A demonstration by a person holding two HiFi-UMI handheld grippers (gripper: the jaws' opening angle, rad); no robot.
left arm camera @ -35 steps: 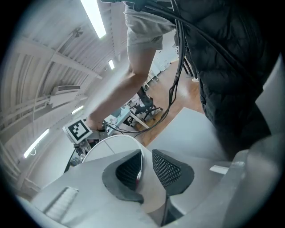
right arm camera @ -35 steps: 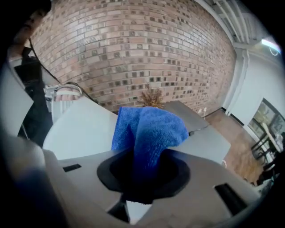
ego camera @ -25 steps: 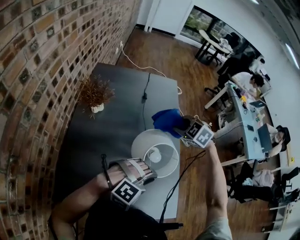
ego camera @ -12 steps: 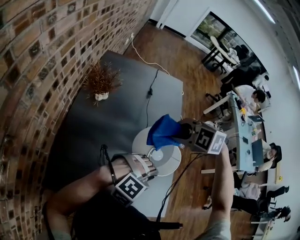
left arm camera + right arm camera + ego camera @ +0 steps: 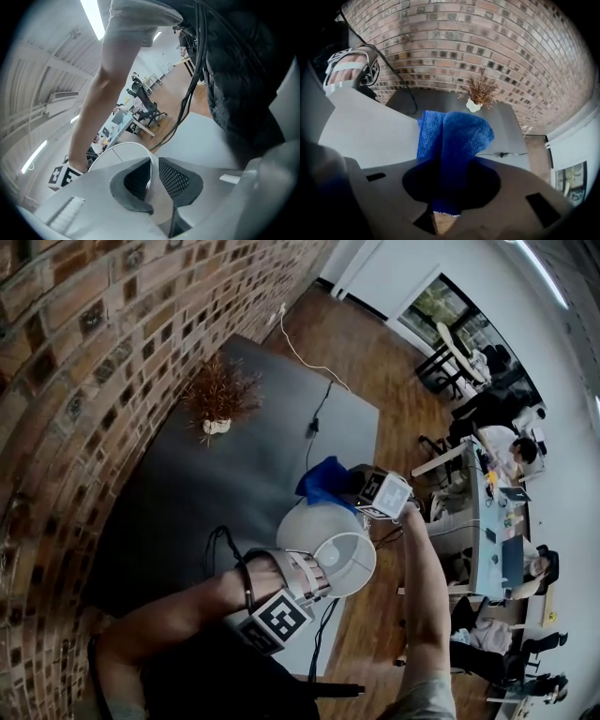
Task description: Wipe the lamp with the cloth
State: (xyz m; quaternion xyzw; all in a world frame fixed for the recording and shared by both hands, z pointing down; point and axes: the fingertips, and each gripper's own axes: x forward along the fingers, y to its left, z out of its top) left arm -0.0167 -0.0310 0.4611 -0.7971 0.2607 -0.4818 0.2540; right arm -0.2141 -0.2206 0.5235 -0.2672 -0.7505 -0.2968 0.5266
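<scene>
Left claw (image 5: 152, 180): nearly closed, its jaws having just been drawn closer; the thin rim of the white drum-shaped lamp shade (image 5: 319, 521) is pinched between them.
Right claw (image 5: 450, 183): clamped on the folded blue microfibre cloth (image 5: 454, 136), which is held at the shade's far side; contact cannot be told.
Lamp: seen tipped over the near edge of the grey bench (image 5: 234, 465), held by its rim.
Risk: the rim may be dented, or pulled from the narrow pinch, if the cloth is pressed hard against it.
Surface: smooth and matt; a dried plant in a small white pot (image 5: 217, 399) and a black cable (image 5: 319, 413) are carried.
Room: a red brick wall (image 5: 94, 352) is set beside the bench, with a wooden floor (image 5: 375, 362) beyond.
</scene>
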